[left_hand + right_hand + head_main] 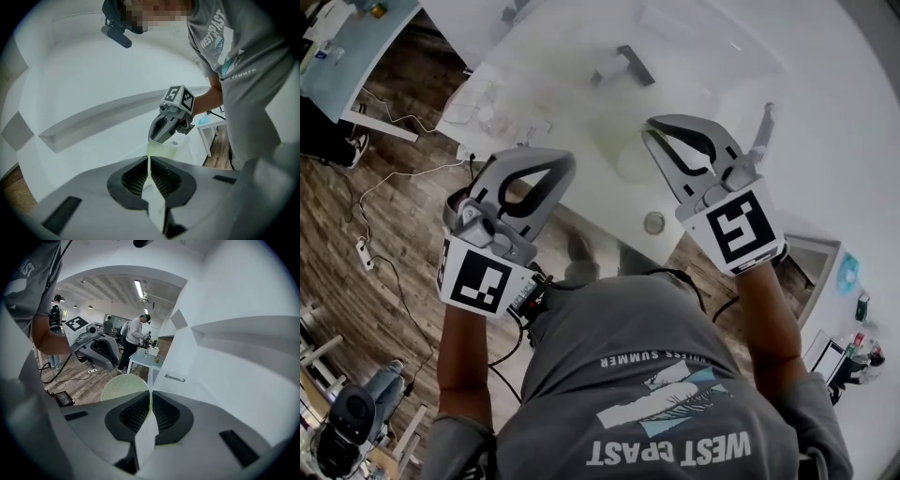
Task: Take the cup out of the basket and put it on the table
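Note:
A pale green mesh basket hangs over the white table, held between my two grippers. My left gripper is shut on one side of its rim. In the left gripper view the thin rim edge runs up from between the closed jaws to the mesh basket. My right gripper is shut on the opposite rim. The right gripper view shows the round basket just past its jaws, with the left gripper beyond it. I cannot make out a cup inside the basket.
A dark grey bracket lies farther back on the table. Faint clear items sit near its left edge, and a small round metal piece near the front edge. Cables trail over the wooden floor. People stand by a small white table.

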A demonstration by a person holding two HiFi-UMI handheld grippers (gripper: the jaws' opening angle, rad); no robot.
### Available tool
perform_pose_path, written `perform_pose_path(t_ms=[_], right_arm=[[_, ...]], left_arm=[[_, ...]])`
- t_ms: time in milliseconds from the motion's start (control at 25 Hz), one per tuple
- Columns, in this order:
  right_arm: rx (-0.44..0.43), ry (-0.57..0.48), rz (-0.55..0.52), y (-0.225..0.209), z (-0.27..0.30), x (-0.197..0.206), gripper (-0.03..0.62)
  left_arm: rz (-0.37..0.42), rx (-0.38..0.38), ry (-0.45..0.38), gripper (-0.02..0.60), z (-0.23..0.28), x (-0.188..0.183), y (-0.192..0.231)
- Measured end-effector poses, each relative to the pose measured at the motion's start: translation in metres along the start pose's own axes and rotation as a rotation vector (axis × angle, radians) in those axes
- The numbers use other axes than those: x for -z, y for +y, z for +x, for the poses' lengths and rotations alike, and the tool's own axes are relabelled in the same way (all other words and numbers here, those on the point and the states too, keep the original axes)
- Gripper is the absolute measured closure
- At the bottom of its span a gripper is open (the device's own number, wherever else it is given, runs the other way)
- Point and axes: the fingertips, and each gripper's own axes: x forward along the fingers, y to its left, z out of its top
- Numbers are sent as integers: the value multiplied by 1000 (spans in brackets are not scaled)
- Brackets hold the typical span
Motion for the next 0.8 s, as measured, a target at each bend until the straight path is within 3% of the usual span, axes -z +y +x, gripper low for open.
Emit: perform_pose_path(t_ms=[360, 800], right_arm=[[-89, 71, 52, 63, 25, 33, 563], [-161, 246, 96, 115, 77, 131, 563]], left_arm=[[-37, -19, 48, 571, -25, 21, -8], [-71, -18, 81, 571, -38, 36, -19]])
